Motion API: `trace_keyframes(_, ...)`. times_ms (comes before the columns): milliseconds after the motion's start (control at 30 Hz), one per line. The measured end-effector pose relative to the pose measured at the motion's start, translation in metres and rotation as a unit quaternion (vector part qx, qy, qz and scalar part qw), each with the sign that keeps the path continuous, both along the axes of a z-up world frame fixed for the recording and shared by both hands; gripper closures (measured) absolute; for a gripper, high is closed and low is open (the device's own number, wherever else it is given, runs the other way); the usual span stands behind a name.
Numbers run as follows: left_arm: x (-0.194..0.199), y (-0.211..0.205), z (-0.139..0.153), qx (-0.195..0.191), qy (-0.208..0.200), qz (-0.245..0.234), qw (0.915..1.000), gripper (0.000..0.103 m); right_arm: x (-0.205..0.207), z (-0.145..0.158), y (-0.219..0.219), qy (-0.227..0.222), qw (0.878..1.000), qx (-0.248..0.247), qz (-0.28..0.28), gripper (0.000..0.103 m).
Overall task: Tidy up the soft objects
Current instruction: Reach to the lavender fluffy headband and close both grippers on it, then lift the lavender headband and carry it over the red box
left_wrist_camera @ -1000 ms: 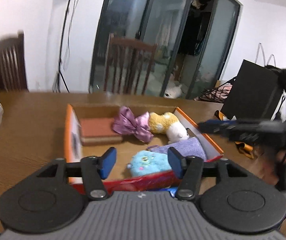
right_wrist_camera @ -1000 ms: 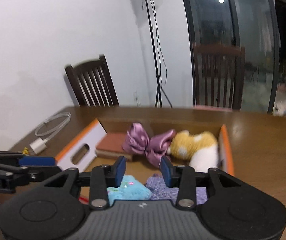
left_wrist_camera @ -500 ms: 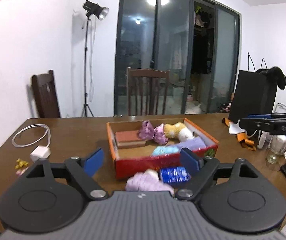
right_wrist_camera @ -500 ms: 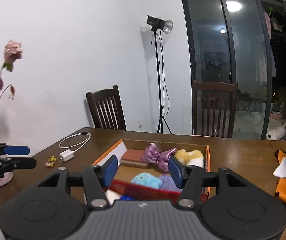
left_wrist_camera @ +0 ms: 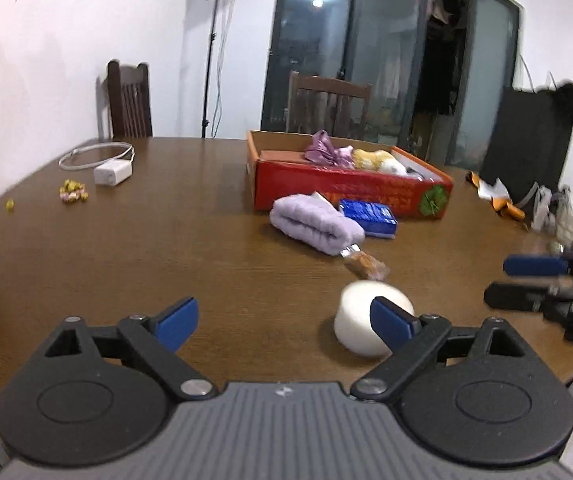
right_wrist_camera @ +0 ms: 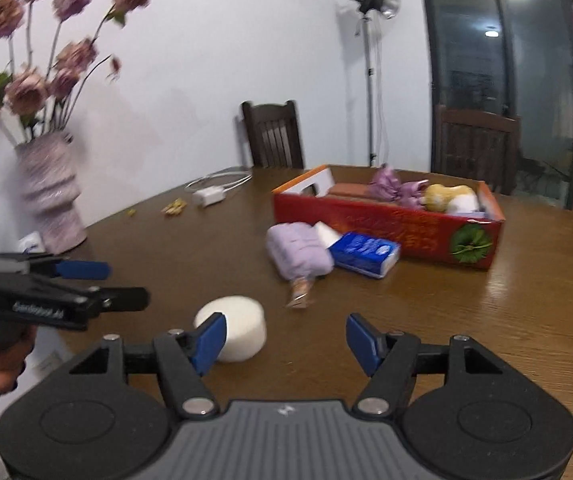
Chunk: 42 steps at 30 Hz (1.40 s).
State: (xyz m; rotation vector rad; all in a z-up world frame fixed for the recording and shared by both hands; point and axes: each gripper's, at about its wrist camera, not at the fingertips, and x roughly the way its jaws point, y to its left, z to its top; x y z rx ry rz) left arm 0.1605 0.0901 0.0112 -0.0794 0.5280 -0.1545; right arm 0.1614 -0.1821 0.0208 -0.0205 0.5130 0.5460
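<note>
Scanning from the left of the tabletop (left_wrist_camera: 166,248), I see a white charger (left_wrist_camera: 112,171) with its coiled cable lying well apart from everything I am sorting, so I judge it no part of this job. My left gripper (left_wrist_camera: 284,320) hangs low over bare wood with its jaws spread wide and nothing between them. Just beside its right finger sits a white foam puck (left_wrist_camera: 360,300), soft-looking and squat; it probably waits there because it is the nearest loose piece. Beyond it lies a small crinkly wrapped snack (left_wrist_camera: 366,266), touching the end of a rolled lavender towel (left_wrist_camera: 314,224). A blue tissue pack (left_wrist_camera: 368,216) rests against the towel, and both lie just in front of the red box (left_wrist_camera: 350,196), which I take to be the collecting bin, since a purple bow (left_wrist_camera: 324,152) and a yellow plush toy (left_wrist_camera: 378,160) already lie inside. Furthest right, my right gripper (right_wrist_camera: 286,340) is likewise released and empty, held level near the tabletop edge, the puck by its left finger. I reckon either gripper could pinch the puck gently; squeezing hard would only crush it.
</note>
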Motion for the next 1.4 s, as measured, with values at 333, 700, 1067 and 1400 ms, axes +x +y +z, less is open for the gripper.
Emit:
trace_keyframes(333, 0.128, 0.01, 0.012, -0.074, 0.015, -0.036, 0.9965, 0.025, 0.081, -0.016, 0.011, 0.084, 0.99, 0.116, -0.011, 0.051)
trace_keyframes(700, 0.241, 0.014, -0.035, -0.147, 0.101, -0.09, 0.9799, 0.063, 0.179, -0.055, 0.035, 0.154, 0.971, 0.178, -0.03, 0.053)
trace_keyframes(1067, 0.207, 0.022, -0.027, -0.172, 0.105, -0.071, 0.9769, 0.064, 0.196, -0.072, 0.031, 0.164, 0.964, 0.203, -0.057, 0.058)
trace_keyframes(1400, 0.216, 0.014, -0.038, -0.139, 0.098, -0.077, 0.9824, 0.072, 0.196, -0.072, 0.039, 0.14, 0.973, 0.178, -0.051, 0.078)
